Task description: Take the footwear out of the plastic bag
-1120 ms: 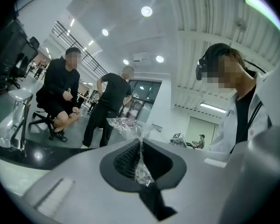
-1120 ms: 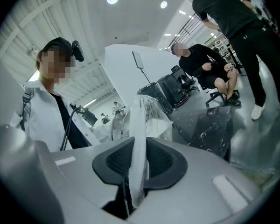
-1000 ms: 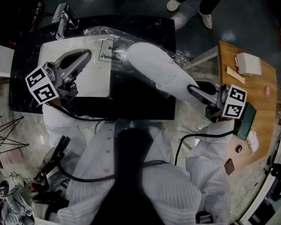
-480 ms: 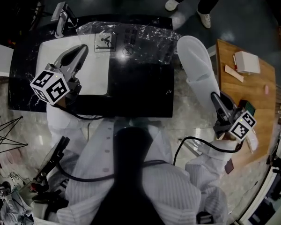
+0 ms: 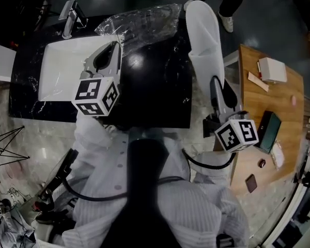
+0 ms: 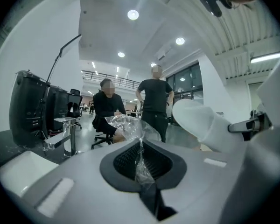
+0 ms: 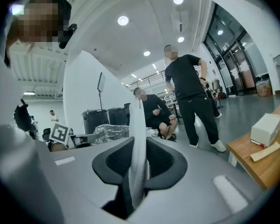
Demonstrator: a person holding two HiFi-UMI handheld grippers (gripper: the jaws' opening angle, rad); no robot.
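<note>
White basin (image 5: 59, 68) and faucet (image 5: 70, 18) in black counter (image 5: 155, 99); wooden table (image 5: 280, 94) with white box (image 5: 273, 70) alongside.

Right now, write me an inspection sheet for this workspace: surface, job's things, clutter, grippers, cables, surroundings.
Surface: black counter with a white sink and a tap.
Job's things: white slipper is out of the clear plastic bag and held up beside it.
Clutter: wooden side table carries a white box, a dark case and small bits.
Grippers: left gripper shut on the plastic bag; right gripper shut on the slipper's edge.
Cables: a black cable runs from each gripper over the person's white coat.
Surroundings: two people beyond the counter, one seated, one standing; grey floor.
</note>
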